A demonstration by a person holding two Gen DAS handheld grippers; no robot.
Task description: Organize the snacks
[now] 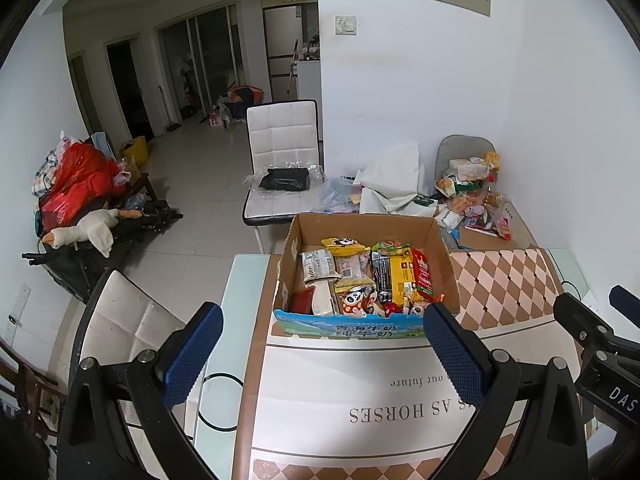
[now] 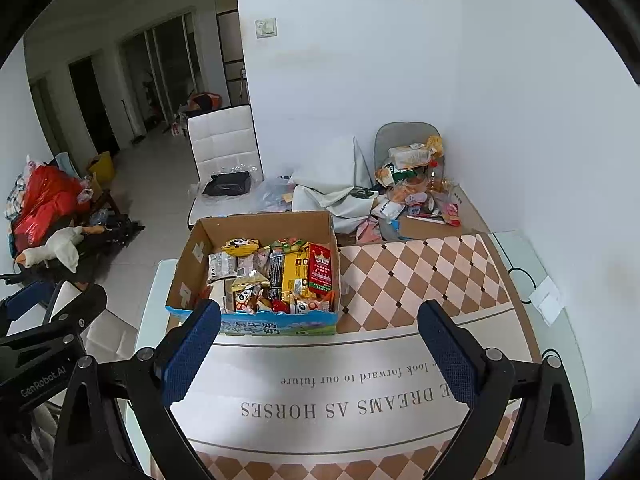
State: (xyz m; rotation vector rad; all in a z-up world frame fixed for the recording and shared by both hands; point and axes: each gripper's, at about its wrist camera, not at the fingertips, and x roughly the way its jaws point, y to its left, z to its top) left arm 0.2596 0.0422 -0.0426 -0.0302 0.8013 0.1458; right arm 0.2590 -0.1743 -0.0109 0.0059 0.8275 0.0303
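Note:
An open cardboard box (image 1: 289, 258) (image 2: 188, 260) stands on the table mat and is packed with snacks. Among them are a yellow pack (image 1: 400, 276) (image 2: 296, 276), a red pack (image 1: 424, 276) (image 2: 322, 270) and panda-print bags (image 1: 347, 244) (image 2: 240, 245). A second heap of loose snacks (image 1: 472, 196) (image 2: 416, 184) lies at the far right by the wall. My left gripper (image 1: 323, 310) hovers open in front of the box with nothing between its blue pads. My right gripper (image 2: 319, 306) is open too, just short of the box's front right corner.
A checkered mat (image 1: 504, 288) (image 2: 420, 280) with printed lettering covers the glass table (image 1: 240, 280). White chairs stand behind the table (image 1: 280, 140) and at its left (image 1: 128, 320). White bags (image 2: 332, 176) lie behind the box. A plush duck (image 1: 88, 232) lies on clutter far left.

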